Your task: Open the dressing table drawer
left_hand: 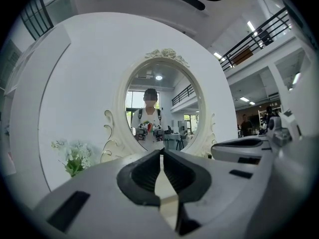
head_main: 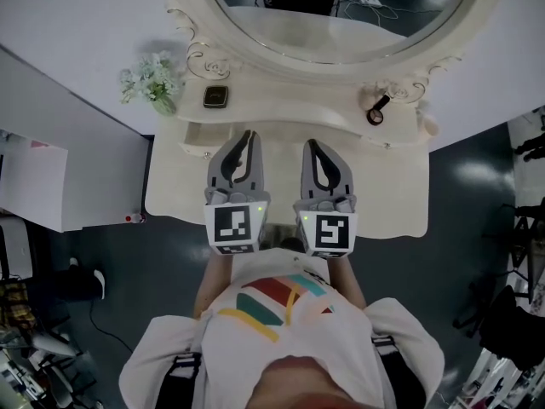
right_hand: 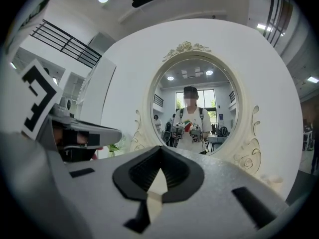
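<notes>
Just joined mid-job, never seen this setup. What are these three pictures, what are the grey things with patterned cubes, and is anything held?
No robot arm here: a person holds a two-jaw gripper in each hand; the patterned cubes belong to them. The head view looks down from the person's head: the left gripper and right gripper point at a cream dressing table with an oval mirror. The other two views ride on each gripper, looking along its jaws at the mirror, which reflects the person. By the mirror sit white flowers, a small dark case and a small dark cosmetic item. Both grippers' jaws are together with nothing between them, so nothing is held.
</notes>
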Action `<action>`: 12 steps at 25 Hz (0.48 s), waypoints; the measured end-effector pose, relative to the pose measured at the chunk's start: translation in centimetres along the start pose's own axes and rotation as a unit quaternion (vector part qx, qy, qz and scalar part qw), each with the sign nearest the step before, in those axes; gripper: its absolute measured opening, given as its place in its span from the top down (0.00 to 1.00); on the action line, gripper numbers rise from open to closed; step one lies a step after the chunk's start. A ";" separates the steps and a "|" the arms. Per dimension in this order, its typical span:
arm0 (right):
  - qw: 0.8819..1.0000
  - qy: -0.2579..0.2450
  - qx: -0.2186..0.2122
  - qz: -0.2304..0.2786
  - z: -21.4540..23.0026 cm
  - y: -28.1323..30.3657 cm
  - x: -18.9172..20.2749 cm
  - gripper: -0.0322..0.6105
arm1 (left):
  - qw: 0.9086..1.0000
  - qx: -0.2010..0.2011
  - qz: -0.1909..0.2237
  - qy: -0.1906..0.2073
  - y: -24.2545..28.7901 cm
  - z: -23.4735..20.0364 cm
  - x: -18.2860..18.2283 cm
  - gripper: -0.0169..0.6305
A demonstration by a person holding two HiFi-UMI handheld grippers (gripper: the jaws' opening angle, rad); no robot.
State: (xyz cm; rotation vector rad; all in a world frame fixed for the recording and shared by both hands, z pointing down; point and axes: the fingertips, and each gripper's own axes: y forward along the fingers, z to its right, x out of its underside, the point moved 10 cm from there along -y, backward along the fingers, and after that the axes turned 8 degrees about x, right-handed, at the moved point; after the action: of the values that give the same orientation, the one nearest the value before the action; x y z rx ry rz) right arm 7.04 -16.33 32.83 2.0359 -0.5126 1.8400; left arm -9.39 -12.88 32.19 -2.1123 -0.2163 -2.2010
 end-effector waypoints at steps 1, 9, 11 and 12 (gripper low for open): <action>1.000 0.001 0.003 0.000 0.1 0.1 0.2 0.95 | 1.000 0.000 -0.003 -0.001 0.1 -0.1 0.2 0.94; 1.000 0.006 0.013 -0.017 1.0 0.7 0.8 0.95 | 1.000 0.003 -0.020 -0.008 1.7 -0.3 1.0 0.94; 1.000 0.009 0.018 -0.016 1.3 0.8 1.1 0.95 | 1.000 0.005 -0.024 -0.008 1.8 -0.2 1.1 0.94; 1.000 0.009 0.019 -0.018 1.4 0.8 1.3 0.95 | 1.000 0.007 -0.025 -0.008 2.0 -0.1 1.2 0.94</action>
State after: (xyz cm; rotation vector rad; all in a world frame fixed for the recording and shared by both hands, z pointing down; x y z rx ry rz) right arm 7.97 -17.76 33.95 2.0377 -0.4357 1.8596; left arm -9.25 -14.78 33.49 -2.1415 -0.2863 -2.2030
